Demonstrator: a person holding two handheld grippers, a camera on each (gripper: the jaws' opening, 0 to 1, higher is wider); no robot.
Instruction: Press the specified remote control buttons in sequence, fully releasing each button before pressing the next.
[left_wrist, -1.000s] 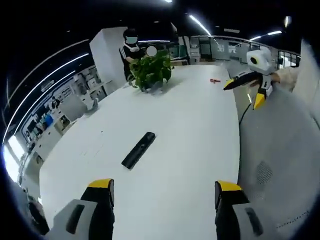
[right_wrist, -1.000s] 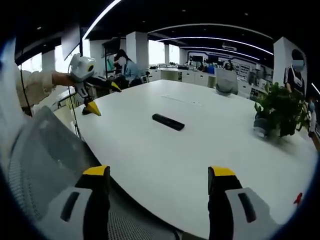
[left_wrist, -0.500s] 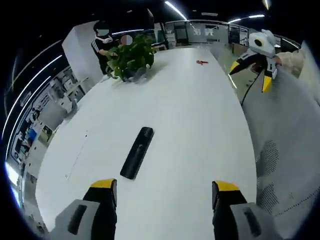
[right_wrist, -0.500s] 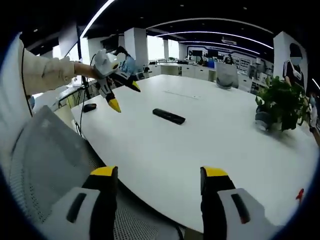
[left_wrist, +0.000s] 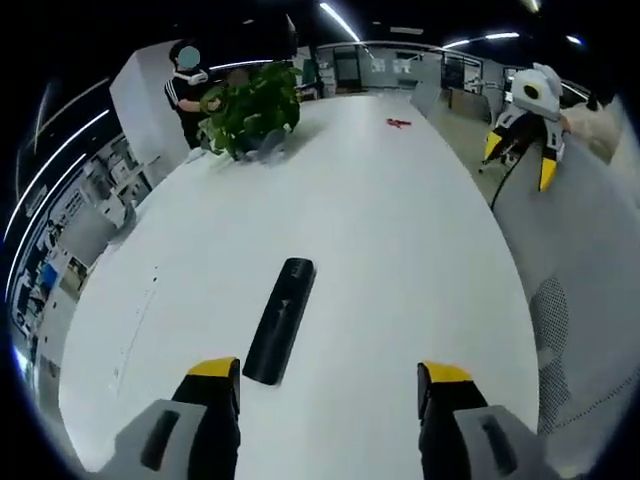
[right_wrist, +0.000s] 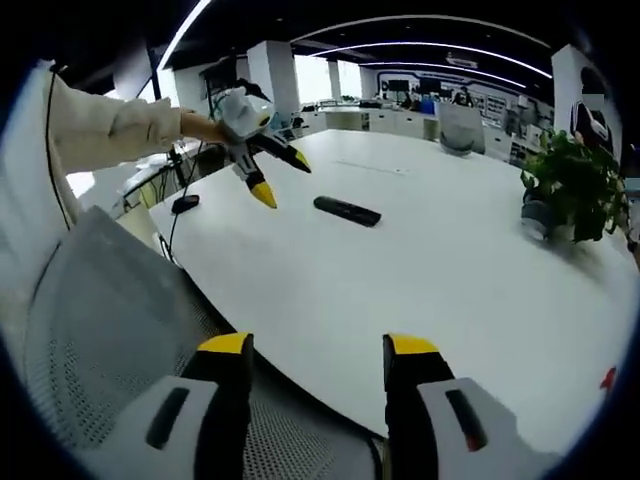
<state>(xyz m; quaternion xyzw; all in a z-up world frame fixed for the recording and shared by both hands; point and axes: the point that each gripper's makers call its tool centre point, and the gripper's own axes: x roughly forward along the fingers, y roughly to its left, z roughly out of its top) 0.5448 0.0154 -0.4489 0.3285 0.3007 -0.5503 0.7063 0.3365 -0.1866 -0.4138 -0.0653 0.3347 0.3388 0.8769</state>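
Note:
A black remote control (left_wrist: 280, 320) lies flat on the white table (left_wrist: 400, 250), one end just ahead of my left jaw tip. My left gripper (left_wrist: 330, 372) is open above the table's near part, with nothing between its yellow-tipped jaws. In the right gripper view the left gripper (right_wrist: 282, 178) hovers just left of the remote control (right_wrist: 347, 210), held by a hand in a white sleeve. My right gripper (right_wrist: 318, 345) is open and holds nothing, back at the table's edge over a chair. From the left gripper view, the right gripper (left_wrist: 520, 160) hangs off the table's right side.
A potted plant (left_wrist: 250, 105) stands at the far end with a person (left_wrist: 188, 85) behind it. A small red object (left_wrist: 398, 123) lies far up the table. A grey mesh chair (right_wrist: 110, 330) sits under my right gripper. A small black object (right_wrist: 184, 203) rests on a side desk.
My left gripper has moved in over the table toward the remote, which is now close to its jaws. The right gripper's jaws stand a little narrower than before.

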